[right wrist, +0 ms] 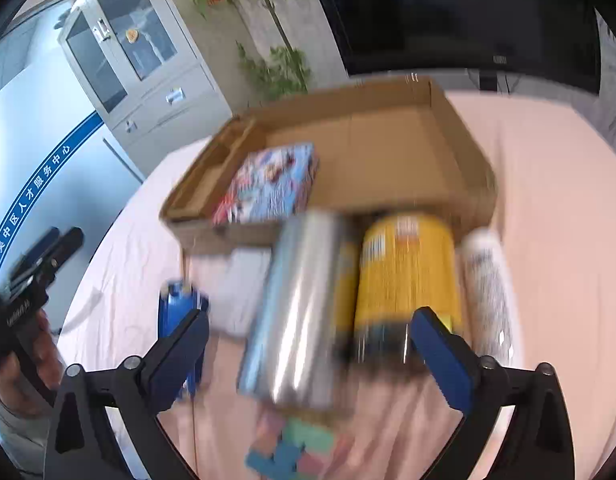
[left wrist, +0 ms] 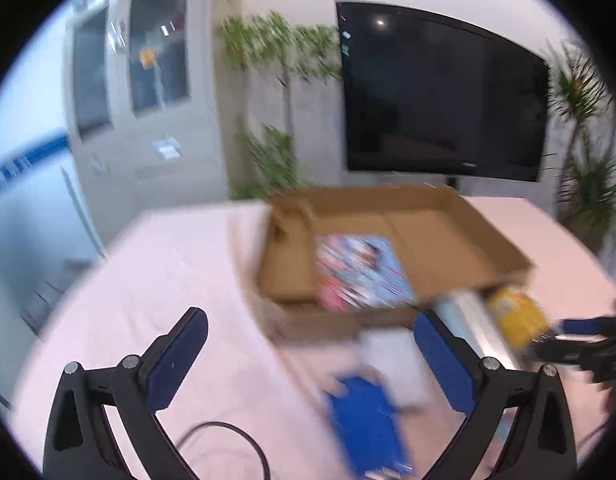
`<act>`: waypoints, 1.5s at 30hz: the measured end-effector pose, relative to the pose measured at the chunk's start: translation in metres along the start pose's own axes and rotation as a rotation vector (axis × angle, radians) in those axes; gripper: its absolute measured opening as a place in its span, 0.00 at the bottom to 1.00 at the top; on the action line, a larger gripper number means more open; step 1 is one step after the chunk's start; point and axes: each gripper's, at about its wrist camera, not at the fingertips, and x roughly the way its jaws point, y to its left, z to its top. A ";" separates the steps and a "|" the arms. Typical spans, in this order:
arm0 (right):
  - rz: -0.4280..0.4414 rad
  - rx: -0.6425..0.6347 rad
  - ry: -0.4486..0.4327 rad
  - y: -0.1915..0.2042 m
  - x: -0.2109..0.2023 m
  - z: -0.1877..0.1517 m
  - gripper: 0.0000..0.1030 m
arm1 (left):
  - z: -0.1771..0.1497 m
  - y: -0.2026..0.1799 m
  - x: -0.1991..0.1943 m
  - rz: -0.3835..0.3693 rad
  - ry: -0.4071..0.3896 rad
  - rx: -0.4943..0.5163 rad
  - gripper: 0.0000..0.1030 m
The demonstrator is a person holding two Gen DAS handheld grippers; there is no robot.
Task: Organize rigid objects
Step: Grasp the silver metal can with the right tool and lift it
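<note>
Meanwhile, both the left claw (left wrist: 311, 344) and right claw (right wrist: 310, 342) gape empty; a yellow can (right wrist: 406, 268) lies just ahead of the right claw, before the cardboard box (right wrist: 388, 148).

Right gripper (right wrist: 308, 340) jaws spread wide, holding nothing. Between them, motion-blurred: shiny silver cylinder (right wrist: 295, 312), yellow labelled can (right wrist: 404, 268). Beyond, shallow brown cardboard box (right wrist: 460, 136) holds colourful printed flat box (right wrist: 267, 184).

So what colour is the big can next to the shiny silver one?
The can is yellow, with some red and white print near its top. The right wrist view shows it best.
</note>
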 end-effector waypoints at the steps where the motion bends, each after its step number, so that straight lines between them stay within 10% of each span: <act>1: 0.009 0.011 0.020 -0.001 0.001 -0.006 0.77 | -0.009 -0.007 0.004 -0.046 0.042 -0.023 0.99; 4: 0.000 0.000 0.019 0.001 0.002 -0.013 0.49 | -0.017 -0.022 0.011 -0.123 0.122 -0.034 0.99; 15: 0.065 -0.132 0.104 0.041 0.060 -0.013 0.36 | -0.009 -0.026 0.043 -0.316 0.333 -0.159 0.99; 22: 0.190 0.024 0.183 0.009 0.084 -0.002 0.61 | 0.004 -0.055 0.119 -0.531 0.528 -0.175 0.92; 32: 0.204 0.016 0.209 0.022 0.113 -0.004 0.82 | -0.015 -0.089 0.171 -0.501 0.719 -0.090 0.84; 40: 0.145 -0.031 0.199 0.037 0.117 -0.005 0.85 | -0.016 -0.084 0.161 -0.499 0.689 -0.147 0.82; 45: 0.118 -0.140 0.055 0.060 0.063 0.012 0.84 | 0.026 -0.080 0.106 -0.514 0.500 -0.134 0.82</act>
